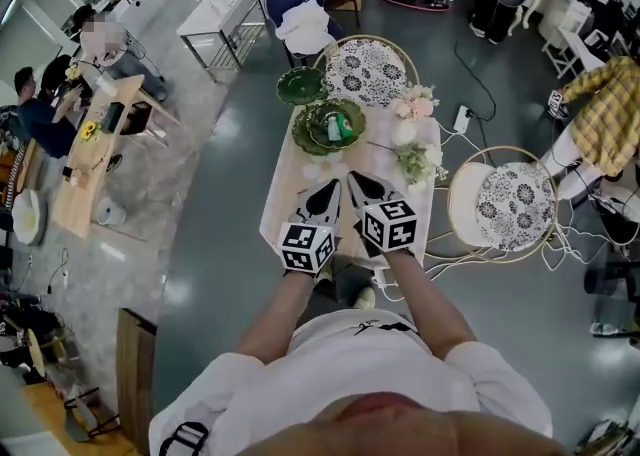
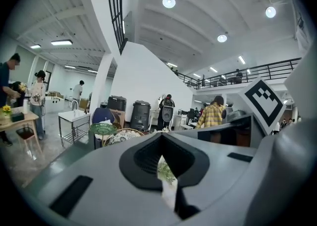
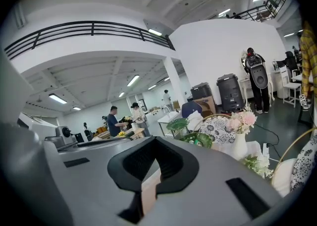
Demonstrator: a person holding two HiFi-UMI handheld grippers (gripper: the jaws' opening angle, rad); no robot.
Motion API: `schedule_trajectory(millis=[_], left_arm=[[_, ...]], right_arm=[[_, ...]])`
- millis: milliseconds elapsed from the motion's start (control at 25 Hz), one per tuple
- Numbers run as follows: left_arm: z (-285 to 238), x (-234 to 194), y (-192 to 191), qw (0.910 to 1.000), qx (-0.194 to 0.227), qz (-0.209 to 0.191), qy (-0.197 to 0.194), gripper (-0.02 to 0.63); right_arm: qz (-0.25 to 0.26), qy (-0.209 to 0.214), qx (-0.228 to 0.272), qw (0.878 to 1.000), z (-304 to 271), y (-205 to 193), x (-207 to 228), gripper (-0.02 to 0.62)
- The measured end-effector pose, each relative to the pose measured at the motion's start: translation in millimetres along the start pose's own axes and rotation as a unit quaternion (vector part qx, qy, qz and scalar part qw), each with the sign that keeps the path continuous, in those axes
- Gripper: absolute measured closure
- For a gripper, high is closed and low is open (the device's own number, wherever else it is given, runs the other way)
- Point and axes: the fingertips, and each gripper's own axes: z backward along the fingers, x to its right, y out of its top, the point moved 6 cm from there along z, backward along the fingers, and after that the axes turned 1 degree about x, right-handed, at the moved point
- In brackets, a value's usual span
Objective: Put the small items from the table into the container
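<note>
1. Both your left claw (image 1: 333, 187) and right claw (image 1: 356, 182) are pressed together, holding nothing.
2. One small thing (image 1: 338, 127) lies in the green bowl (image 1: 300, 130) at the table's (image 1: 290, 189) far end.
3. You can't tell if more is left.

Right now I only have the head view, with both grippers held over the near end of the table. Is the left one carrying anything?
Observer: No. The left gripper view shows the left gripper with its jaws together and nothing between them.
Operator: And the right one?
Observer: The right gripper looks the same in its own view: jaws shut and empty.
Operator: What is it pointing at?
Observer: Its view looks ahead toward the green bowl, with the flower vase standing upright to the right of that line.
</note>
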Motion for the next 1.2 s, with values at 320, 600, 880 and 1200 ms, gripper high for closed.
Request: schedule_trajectory(millis=[320, 600, 880, 1200], left_arm=[[11.0, 13.8, 1.5, 0.9999, 0.010, 0.002, 0.010, 0.600], [20.4, 22.3, 6.2, 0.9998, 0.017, -0.004, 0.008, 0.600], [38.4, 15.3, 5.6, 0.9993, 0.033, -0.003, 0.018, 0.600], [65.8, -20.1, -1.4, 0.9963, 0.037, 0.000, 0.078, 0.600]], right_arm=[[-0.002, 0.003, 0.008, 1.000, 19.1, -1.1, -2.3, 0.580], [-0.008, 0.008, 0.016, 1.000, 28.0, 0.2, -8.1, 0.580], [-0.017, 0.018, 0.026, 0.999, 31.4, -2.8, -13.9, 0.580], [-0.018, 0.042, 0.007, 0.999, 14.1, -21.0, -25.0, 0.580]])
